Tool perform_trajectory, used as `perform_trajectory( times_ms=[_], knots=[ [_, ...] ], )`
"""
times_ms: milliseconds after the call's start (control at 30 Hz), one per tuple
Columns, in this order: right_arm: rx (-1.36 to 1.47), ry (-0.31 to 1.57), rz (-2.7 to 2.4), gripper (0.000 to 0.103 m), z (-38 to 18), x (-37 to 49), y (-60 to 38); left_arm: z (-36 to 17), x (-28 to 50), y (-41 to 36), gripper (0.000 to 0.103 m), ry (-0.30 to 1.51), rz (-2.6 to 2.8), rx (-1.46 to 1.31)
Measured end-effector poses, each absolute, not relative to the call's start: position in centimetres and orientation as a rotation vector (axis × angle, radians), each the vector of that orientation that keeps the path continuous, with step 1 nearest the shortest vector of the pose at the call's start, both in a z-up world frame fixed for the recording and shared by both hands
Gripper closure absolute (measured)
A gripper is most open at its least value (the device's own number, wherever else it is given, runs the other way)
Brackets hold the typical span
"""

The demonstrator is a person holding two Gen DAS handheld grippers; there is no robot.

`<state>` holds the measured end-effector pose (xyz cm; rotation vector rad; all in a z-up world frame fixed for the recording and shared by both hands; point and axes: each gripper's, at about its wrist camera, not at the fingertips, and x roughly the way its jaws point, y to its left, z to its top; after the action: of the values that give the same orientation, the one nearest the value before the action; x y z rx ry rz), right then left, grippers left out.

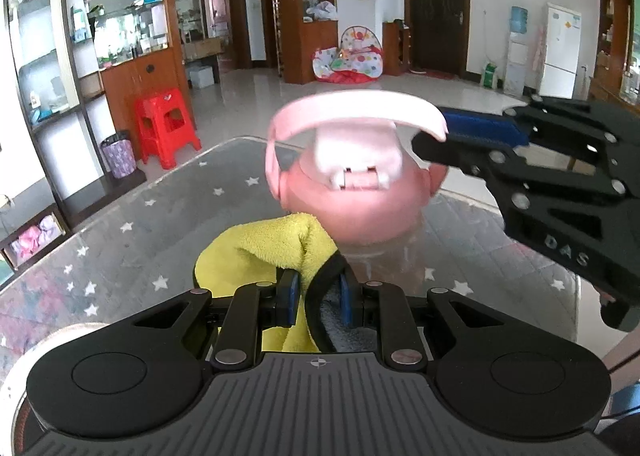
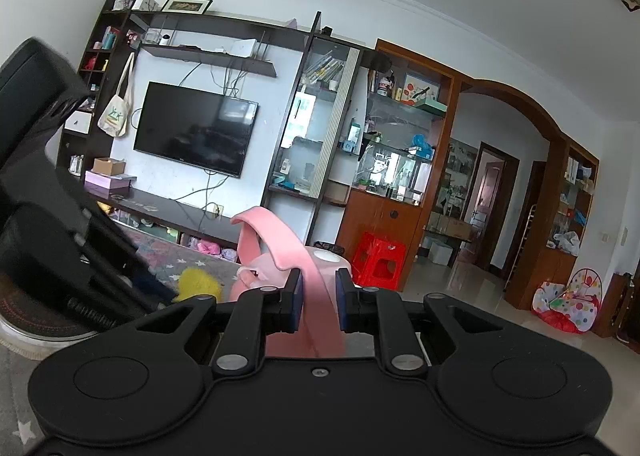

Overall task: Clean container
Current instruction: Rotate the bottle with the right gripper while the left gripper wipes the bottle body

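Note:
A pink container (image 1: 352,211) with a raised white flip lid (image 1: 356,153) stands on the glass-topped table (image 1: 160,223). Its pink carrying strap (image 1: 352,105) arches over the top. My right gripper (image 1: 434,135) comes in from the right, shut on the strap's end. In the right wrist view the strap (image 2: 272,240) runs between the right gripper (image 2: 318,292) fingers. My left gripper (image 1: 316,292) is shut on a yellow cloth (image 1: 260,252) whose folded edge touches the container's lower left side. From the right wrist view the cloth (image 2: 198,282) shows beside the container (image 2: 248,284).
The table has a star-patterned cover under its glass. A red plastic stool (image 1: 168,127) and a small patterned bin (image 1: 118,155) stand on the floor beyond the table's far left edge. Cabinets line the left wall. A wall TV (image 2: 196,131) hangs behind.

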<state>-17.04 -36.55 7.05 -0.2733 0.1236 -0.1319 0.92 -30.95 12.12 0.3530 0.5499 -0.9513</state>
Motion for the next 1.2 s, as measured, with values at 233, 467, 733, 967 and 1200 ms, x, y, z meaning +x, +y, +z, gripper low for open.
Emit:
perform_trajectory(
  times_ms=[233, 467, 733, 967, 1200],
  knots=[
    [-0.274, 0.126, -0.135, 0.084, 6.8, -17.4, -37.1, 11.5, 0.8, -31.2, 0.082, 0.561, -0.951, 0.362],
    [-0.268, 0.128, -0.133, 0.084, 6.7, -17.7, -37.4, 10.1, 0.8, -31.5, 0.082, 0.593, -0.945, 0.364],
    [-0.249, 0.14, -0.138, 0.084, 6.4, -17.4, -37.4, 8.2, 1.1, -31.5, 0.082, 0.639, -0.939, 0.36],
    [-0.241, 0.133, -0.14, 0.084, 5.0, -17.3, -37.0, 7.1, 0.8, -31.6, 0.082, 0.665, -0.945, 0.354],
    [-0.201, 0.131, -0.137, 0.084, 4.4, -17.6, -37.4, 6.0, 0.4, -31.7, 0.082, 0.691, -0.952, 0.348]
  ],
)
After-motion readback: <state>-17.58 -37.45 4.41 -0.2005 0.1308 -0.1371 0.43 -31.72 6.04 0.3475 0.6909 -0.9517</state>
